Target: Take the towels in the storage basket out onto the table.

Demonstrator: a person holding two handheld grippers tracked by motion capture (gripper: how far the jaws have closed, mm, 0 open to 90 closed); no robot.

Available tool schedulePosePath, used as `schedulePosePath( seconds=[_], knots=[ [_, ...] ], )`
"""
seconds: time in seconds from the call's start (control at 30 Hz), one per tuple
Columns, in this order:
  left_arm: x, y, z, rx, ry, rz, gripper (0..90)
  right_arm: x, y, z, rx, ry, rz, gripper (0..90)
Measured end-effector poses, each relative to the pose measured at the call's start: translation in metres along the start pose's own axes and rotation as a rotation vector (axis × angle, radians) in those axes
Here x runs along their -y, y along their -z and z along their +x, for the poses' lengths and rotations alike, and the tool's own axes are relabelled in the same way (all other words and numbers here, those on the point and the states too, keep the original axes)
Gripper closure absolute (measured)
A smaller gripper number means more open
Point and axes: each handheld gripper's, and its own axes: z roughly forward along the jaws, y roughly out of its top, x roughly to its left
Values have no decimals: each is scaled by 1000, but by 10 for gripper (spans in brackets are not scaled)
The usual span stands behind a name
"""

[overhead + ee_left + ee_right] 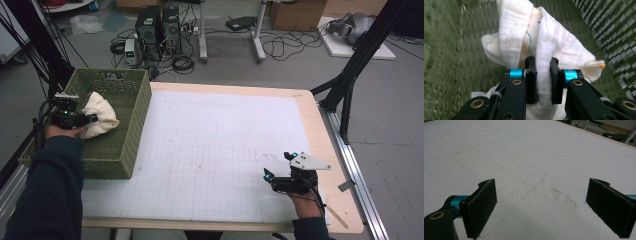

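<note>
At the left, the left hand-held gripper [541, 67] is pinched on a crumpled cream cotton cloth [544, 42] over the green woven plastic basket [131, 131] — it should lift straight up, clear of the rim. At the near right, the right hand-held gripper [541, 205] rests wide open and empty over the white gridded desk [210, 150].

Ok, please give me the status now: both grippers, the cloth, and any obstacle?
Left gripper shut on cream cloth, over green basket. Right gripper open, nothing between pads, low over white mat. No obstacle seen.
</note>
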Motion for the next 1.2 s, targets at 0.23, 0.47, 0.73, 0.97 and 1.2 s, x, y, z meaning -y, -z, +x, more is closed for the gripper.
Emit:
schedulePosePath(
  seconds=[0.23, 0.47, 0.73, 0.97, 1.2],
  knots=[
    [-5, 29, -6, 31, 1, -173, 789, -1, 1, 0, 1, -5, -6, 91],
    [-12, 52, -17, 77, 10, -296, 796, -3, 2, 0, 0, 1, -19, 91],
    [-25, 76, -33, 134, 1, -402, 799, -3, 1, 2, -1, -1, -17, 91],
    [-34, 91, -55, 214, -38, -469, 800, -4, 1, 3, 0, 0, -16, 91],
    [-43, 102, -83, 277, -83, -526, 800, -4, 0, 4, -3, 1, -13, 91]
  ],
)
